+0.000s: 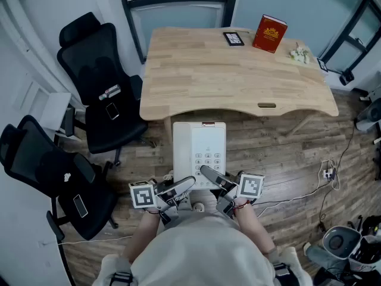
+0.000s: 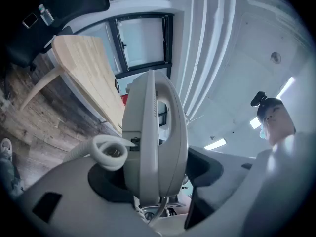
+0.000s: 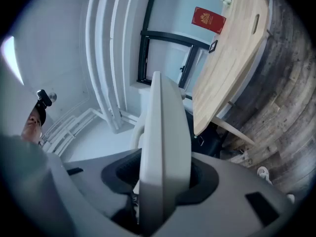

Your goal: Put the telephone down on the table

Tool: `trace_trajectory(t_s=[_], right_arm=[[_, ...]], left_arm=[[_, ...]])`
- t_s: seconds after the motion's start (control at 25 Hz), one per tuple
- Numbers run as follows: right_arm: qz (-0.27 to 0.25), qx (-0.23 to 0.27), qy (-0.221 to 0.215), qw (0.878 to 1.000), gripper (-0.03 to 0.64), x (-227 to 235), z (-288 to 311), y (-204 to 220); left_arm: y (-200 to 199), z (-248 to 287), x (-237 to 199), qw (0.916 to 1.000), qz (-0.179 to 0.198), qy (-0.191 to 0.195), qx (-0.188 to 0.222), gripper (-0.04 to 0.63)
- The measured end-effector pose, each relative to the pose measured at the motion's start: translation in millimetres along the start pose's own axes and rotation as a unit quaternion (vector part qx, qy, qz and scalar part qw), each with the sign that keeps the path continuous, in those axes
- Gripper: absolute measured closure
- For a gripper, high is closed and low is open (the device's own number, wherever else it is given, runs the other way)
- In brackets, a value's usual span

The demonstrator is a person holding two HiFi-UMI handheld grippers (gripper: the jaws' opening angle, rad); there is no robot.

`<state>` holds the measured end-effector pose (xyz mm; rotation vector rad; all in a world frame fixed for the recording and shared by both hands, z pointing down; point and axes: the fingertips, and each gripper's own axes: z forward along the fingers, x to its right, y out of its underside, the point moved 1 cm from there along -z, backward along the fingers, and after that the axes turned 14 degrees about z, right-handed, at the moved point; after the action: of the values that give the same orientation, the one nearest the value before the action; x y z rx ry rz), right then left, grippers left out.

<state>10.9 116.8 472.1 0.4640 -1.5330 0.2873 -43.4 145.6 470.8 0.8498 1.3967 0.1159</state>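
A white telephone (image 1: 199,152) with a keypad hangs flat in the air over the wooden floor, just in front of the light wooden table (image 1: 238,76). My left gripper (image 1: 180,186) is shut on its near left edge and my right gripper (image 1: 211,176) on its near right edge. In the left gripper view the telephone (image 2: 153,132) stands on edge between the jaws of the left gripper (image 2: 153,179), with its coiled cord (image 2: 106,152) looping out beside it. In the right gripper view the telephone's thin edge (image 3: 165,147) fills the gap of the right gripper (image 3: 163,184).
On the table's far side lie a red book (image 1: 269,33), a small black device (image 1: 233,38) and a small white bunch (image 1: 299,55). Two black office chairs (image 1: 101,94) (image 1: 53,171) stand at the left. Cables (image 1: 327,174) and a bin (image 1: 339,243) are on the floor at the right.
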Motion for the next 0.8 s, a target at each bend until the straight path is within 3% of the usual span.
trace_trajectory(t_s=[0.24,0.8], right_arm=[[-0.005,-0.007,0.001,1.0,0.416,-0.7,-19.0,12.9],[-0.02,-0.012,-0.01,1.0,0.416,-15.0,-27.7,13.3]], left_arm=[[20.9,0.4,12.1,1.0,0.0,0.002,0.003,0.274],[22.5,4.6,25.6,0.9999,0.015,0.006,0.004,0.274]])
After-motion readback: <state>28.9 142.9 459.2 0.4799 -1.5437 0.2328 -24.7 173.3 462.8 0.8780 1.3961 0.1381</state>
